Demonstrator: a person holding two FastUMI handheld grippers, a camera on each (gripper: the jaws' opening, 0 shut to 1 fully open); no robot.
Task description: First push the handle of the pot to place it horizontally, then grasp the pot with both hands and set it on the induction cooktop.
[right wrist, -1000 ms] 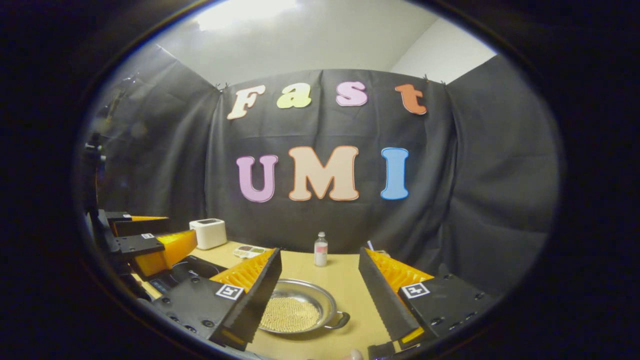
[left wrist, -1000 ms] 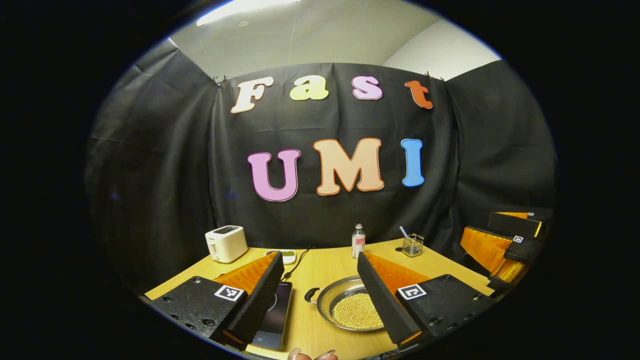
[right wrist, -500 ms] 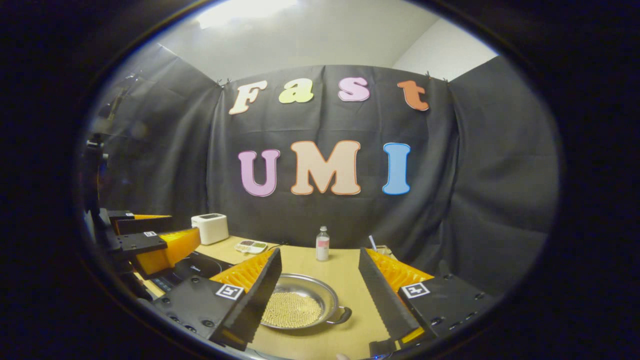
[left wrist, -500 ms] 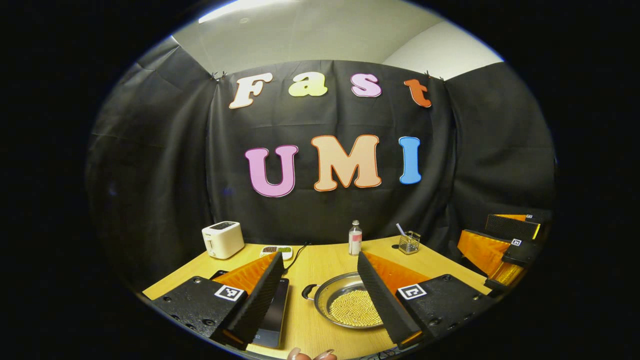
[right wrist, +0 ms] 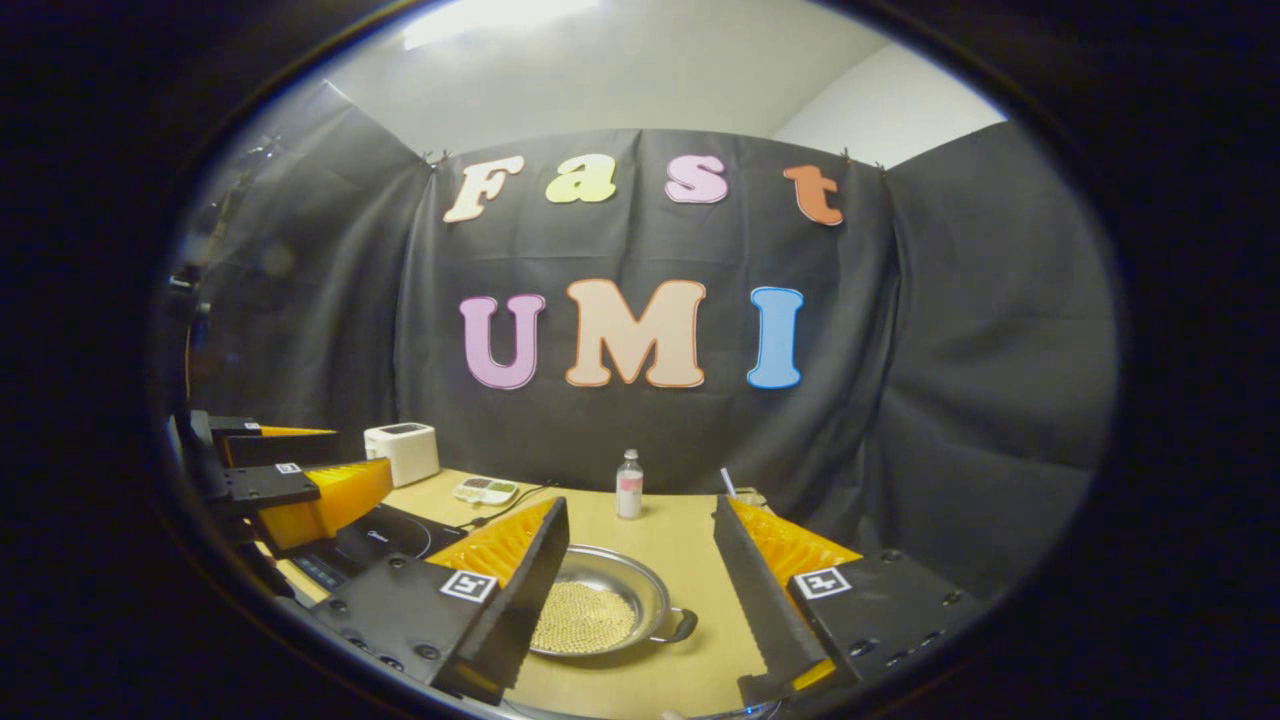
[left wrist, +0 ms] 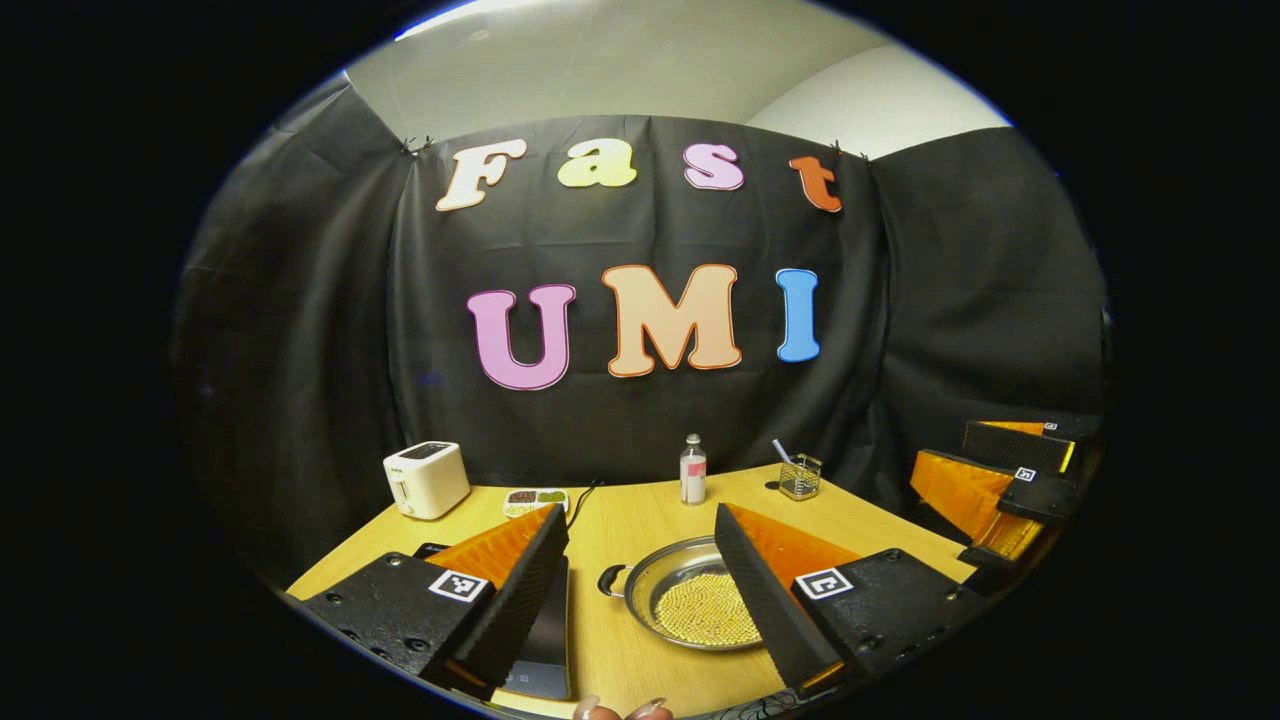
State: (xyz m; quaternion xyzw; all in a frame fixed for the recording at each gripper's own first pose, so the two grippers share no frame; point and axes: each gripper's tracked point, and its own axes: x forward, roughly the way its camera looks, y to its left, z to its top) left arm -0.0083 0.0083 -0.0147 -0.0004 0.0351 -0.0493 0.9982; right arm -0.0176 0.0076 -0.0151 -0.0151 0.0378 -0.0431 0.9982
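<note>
Left gripper view: your left gripper [left wrist: 640,590] has its jaws spread wide, holding nothing. One pot [left wrist: 690,606] of yellow beads sits on the surface [left wrist: 640,515], beside one induction cooktop [left wrist: 548,625]. Behind stand one toaster [left wrist: 425,480] and one bottle [left wrist: 691,470].

Right gripper view: your right gripper [right wrist: 640,590] jaws are equally wide and empty; the pot [right wrist: 598,614] lies between them, its one visible handle [right wrist: 677,627] pointing right.

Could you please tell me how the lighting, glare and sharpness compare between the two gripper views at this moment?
Left gripper view: sharp; the shallow steel pot of yellow beads on the wooden table is evenly lit. Right gripper view: softer, with hazy glare at its left edge; a bright ceiling light washes out the top.
</note>
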